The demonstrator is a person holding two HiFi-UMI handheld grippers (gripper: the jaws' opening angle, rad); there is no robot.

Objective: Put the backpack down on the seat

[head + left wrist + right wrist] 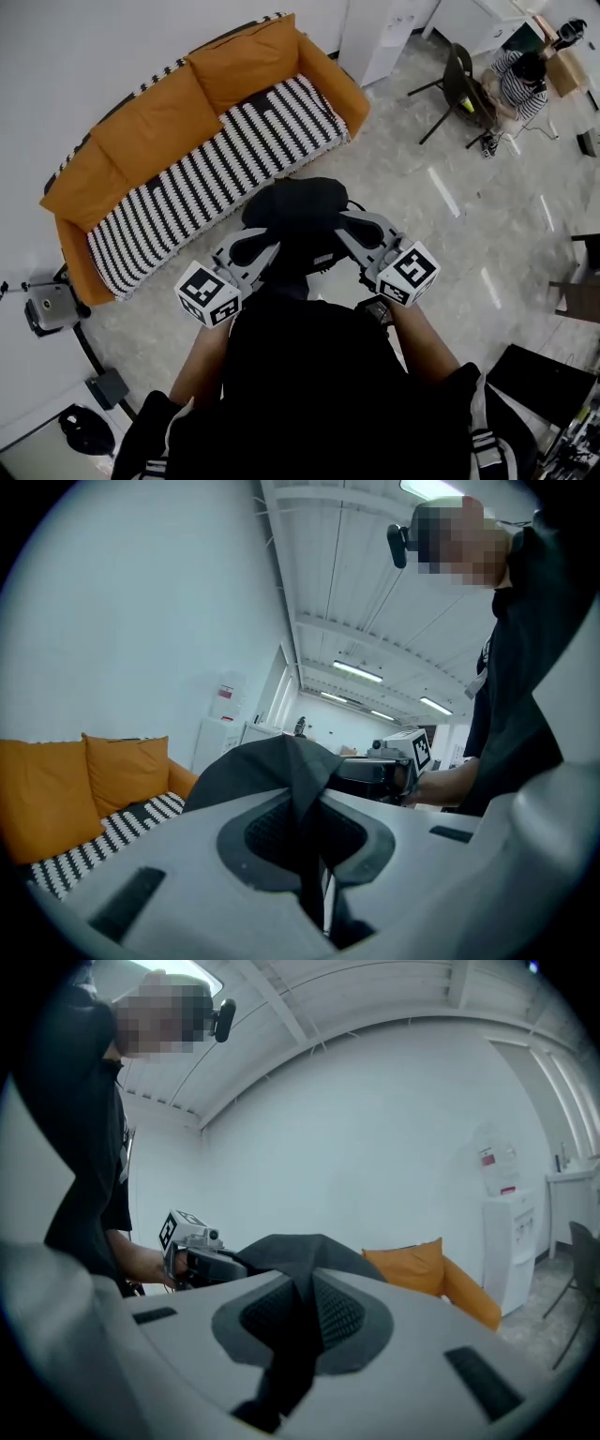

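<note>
The head view alone gives the layout. The black backpack point(298, 220) hangs between the 2 tools, in front of the person's chest and near the front edge of the striped seat point(216, 178) of an orange sofa point(202, 122). It also shows the pale floor point(450, 244) and a second person point(520, 80) sitting well apart at the upper right.

That view does not show the grips; the gripper views do. The left hand-held gripper point(305, 803) is clenched on a fold of the backpack's black fabric, and the right hand-held gripper point(305, 1302) is clenched on another fold. Each of these views also catches the other tool across the bag.

Only the left gripper view shows the ceiling lights point(356, 671). Only the right gripper view shows the white water dispenser point(509, 1241) clearly, standing beside the sofa's arm.

The dispenser carries a red label point(487, 1158), too small to read. The marker cubes point(410, 272) bear black-and-white square patterns, with no letters.
</note>
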